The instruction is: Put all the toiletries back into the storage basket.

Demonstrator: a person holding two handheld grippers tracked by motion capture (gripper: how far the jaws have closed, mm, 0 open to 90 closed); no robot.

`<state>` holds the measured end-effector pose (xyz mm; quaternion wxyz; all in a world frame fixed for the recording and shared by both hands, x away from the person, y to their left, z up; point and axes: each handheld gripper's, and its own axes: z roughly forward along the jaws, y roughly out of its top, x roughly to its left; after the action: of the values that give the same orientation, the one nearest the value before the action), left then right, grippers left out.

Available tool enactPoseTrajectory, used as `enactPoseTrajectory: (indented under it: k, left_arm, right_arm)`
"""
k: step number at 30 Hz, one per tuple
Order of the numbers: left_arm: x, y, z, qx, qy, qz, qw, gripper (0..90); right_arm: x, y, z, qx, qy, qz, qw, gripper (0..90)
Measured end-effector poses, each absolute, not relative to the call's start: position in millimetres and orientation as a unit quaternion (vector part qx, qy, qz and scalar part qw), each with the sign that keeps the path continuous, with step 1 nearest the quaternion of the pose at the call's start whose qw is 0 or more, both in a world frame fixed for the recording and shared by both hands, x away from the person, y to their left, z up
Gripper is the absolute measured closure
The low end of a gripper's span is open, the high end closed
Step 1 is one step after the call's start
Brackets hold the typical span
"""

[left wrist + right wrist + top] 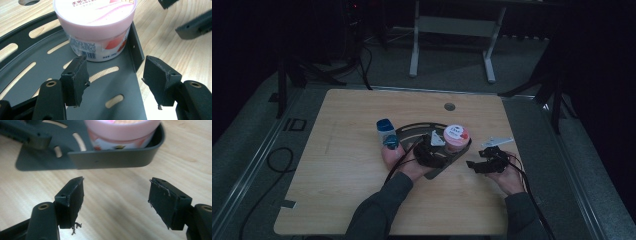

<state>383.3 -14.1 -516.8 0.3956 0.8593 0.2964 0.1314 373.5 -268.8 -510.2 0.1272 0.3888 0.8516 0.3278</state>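
Observation:
A pink yoghurt tub (pixel 456 137) stands upright at the right end of a dark grey slotted tray (pixel 412 131) in the middle of the wooden table. My left gripper (pixel 427 150) is over the tray just left of the tub. In the left gripper view its jaws (pixel 113 75) are open and empty, with the tub (pixel 96 27) a little ahead on the tray (pixel 30 65). My right gripper (pixel 479 162) is over bare wood to the right of the tray. It (pixel 116 195) is open with nothing between its pads and faces the tray wall (pixel 112 157) and the tub (pixel 122 133).
A small blue-capped bottle (pixel 386 132) stands at the tray's left edge, by the left hand. A round hole (pixel 449 106) sits in the table's far side. Beyond the table stands a white metal frame (pixel 452 45), and a cable (pixel 277 160) loops on the floor at left.

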Motion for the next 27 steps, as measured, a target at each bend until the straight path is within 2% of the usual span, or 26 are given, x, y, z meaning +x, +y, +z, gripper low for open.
enactPoseTrajectory:
  k: [17,27]
  left_arm:
    - [366.3,0.7,-502.8,0.864,0.272,0.121,0.407,34.3]
    - [356.8,18.6,-496.0,0.868,0.259,0.119,0.408,42.7]
  right_arm:
    - [340.0,-265.7,-539.3,0.382,0.851,0.325,0.155,27.8]
    - [328.4,-265.3,-547.2,0.386,0.846,0.327,0.169,28.4]
